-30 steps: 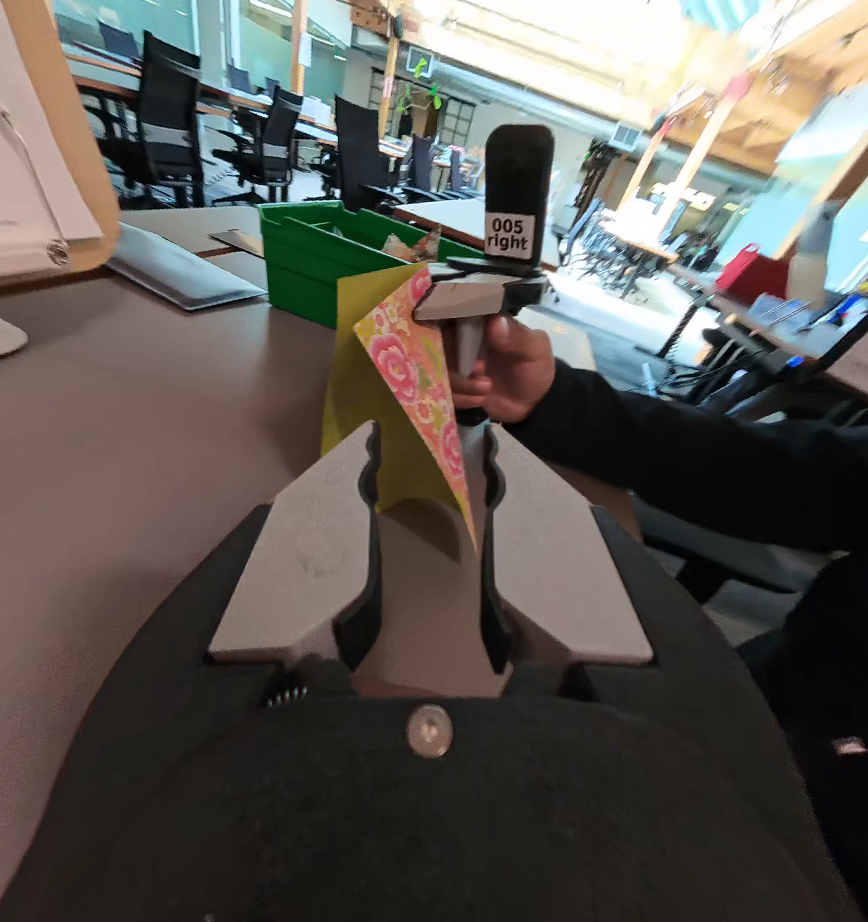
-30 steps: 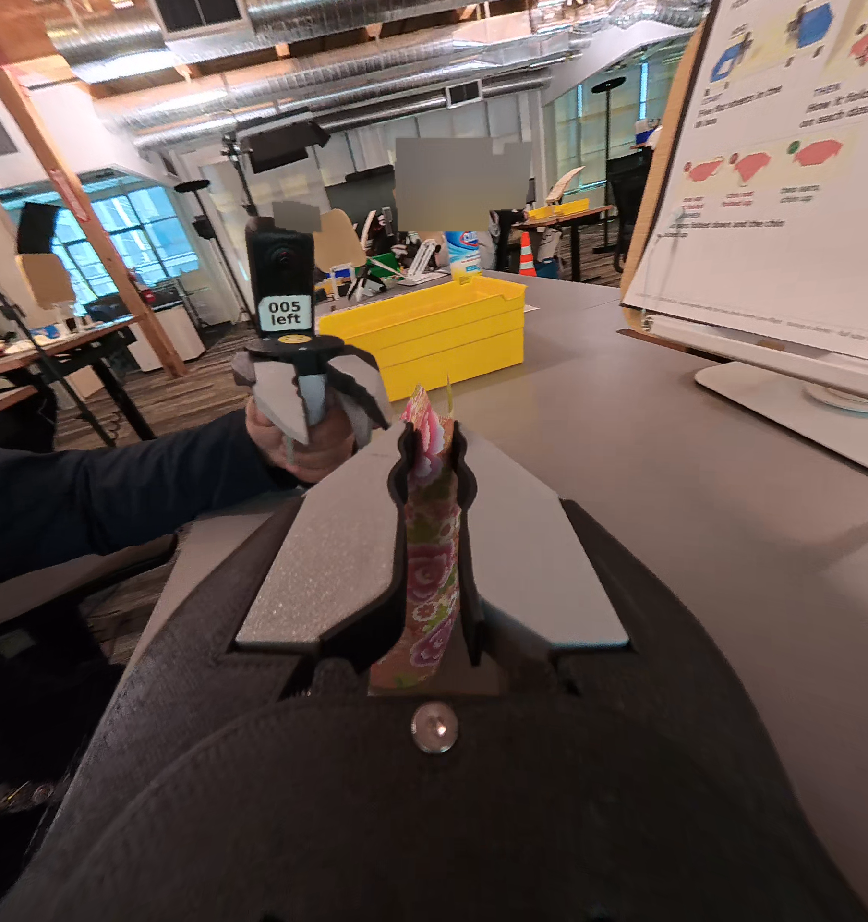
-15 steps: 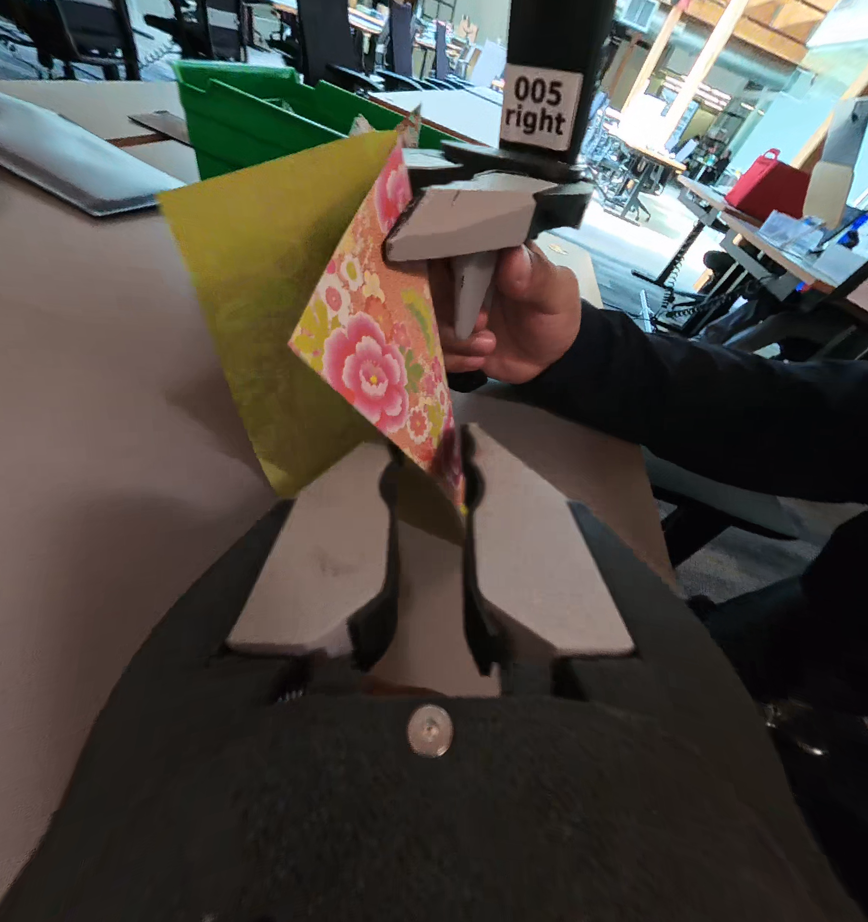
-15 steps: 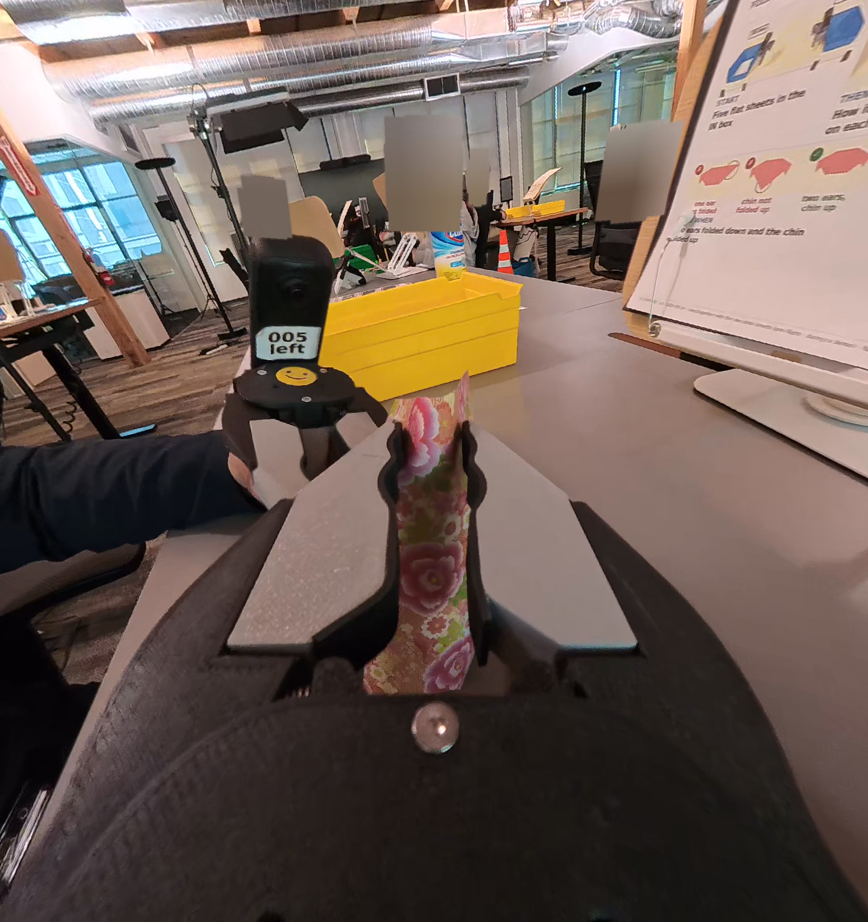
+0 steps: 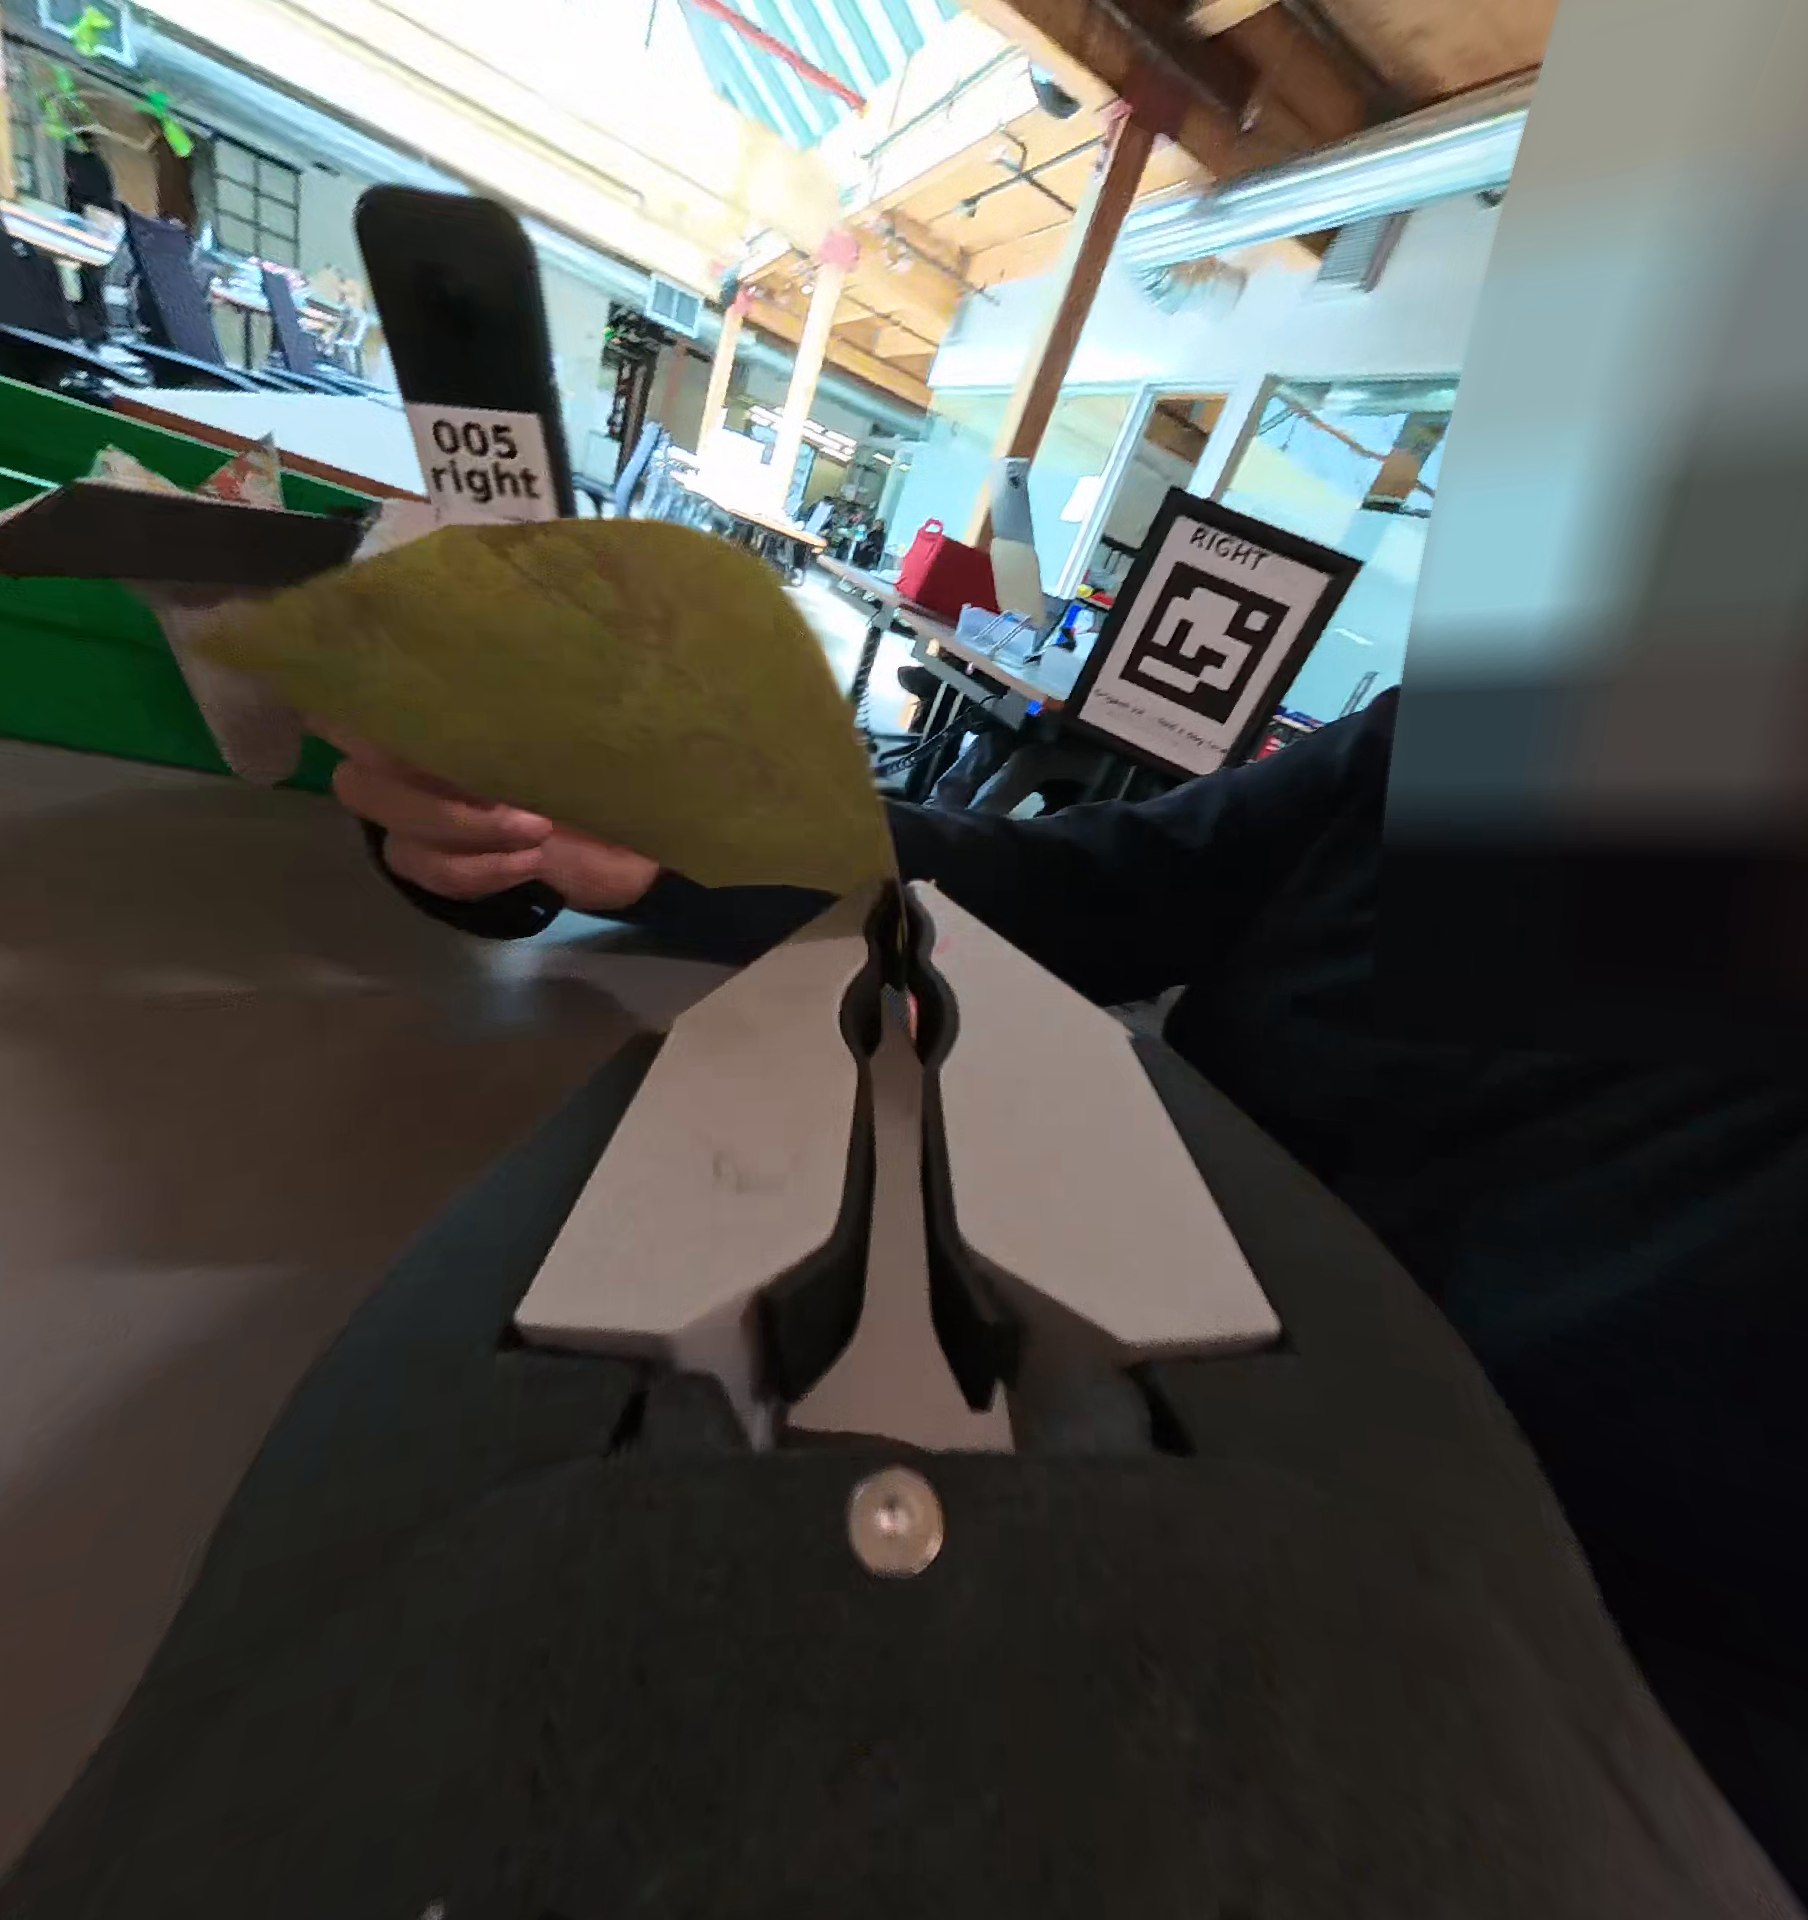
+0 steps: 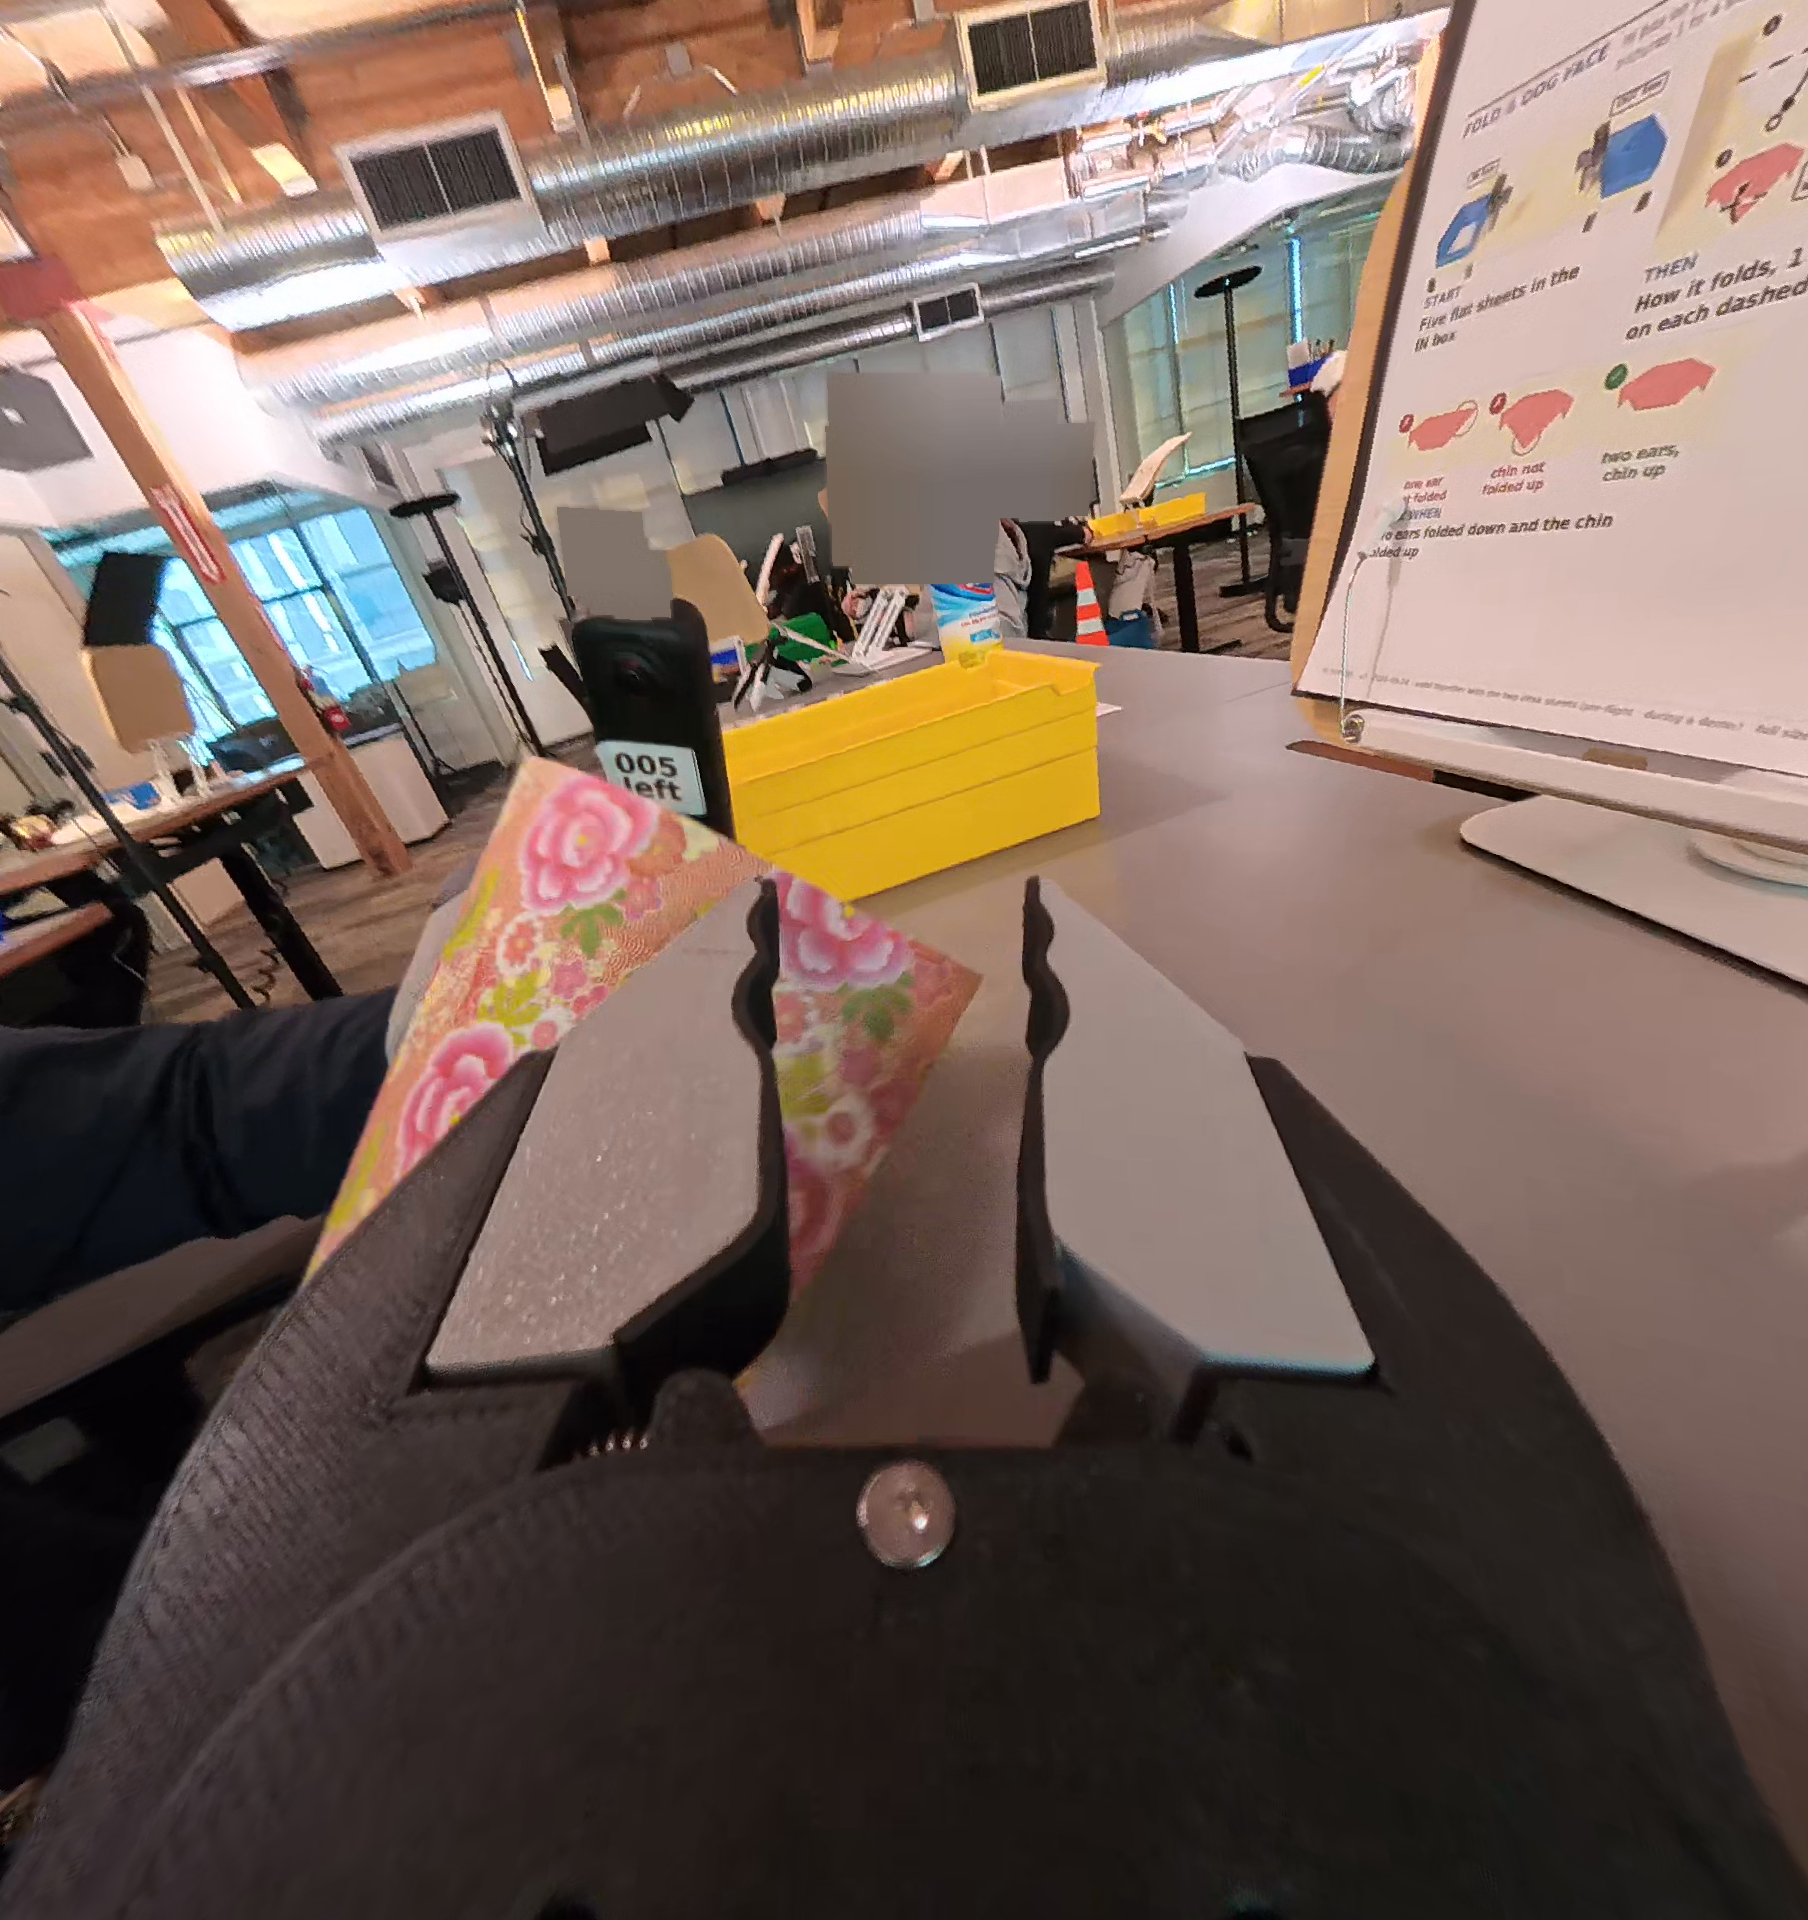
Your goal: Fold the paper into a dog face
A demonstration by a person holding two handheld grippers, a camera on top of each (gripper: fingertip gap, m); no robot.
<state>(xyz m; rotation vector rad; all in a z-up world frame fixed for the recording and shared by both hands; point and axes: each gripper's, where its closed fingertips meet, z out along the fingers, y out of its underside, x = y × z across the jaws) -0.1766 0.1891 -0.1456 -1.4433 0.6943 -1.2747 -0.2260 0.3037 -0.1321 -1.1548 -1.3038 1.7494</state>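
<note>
Open-plan office: desks, chairs, exposed ducts.

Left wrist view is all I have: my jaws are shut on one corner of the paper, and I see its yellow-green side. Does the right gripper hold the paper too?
Observer: No. In the right wrist view the right gripper has its jaws wide apart, with nothing clamped.
Operator: How does the other side of the paper look?
Observer: The paper shows pink flowers on that side, partly hidden behind one finger.
Operator: What stands behind it?
Observer: A yellow tray on the grey table.
</note>
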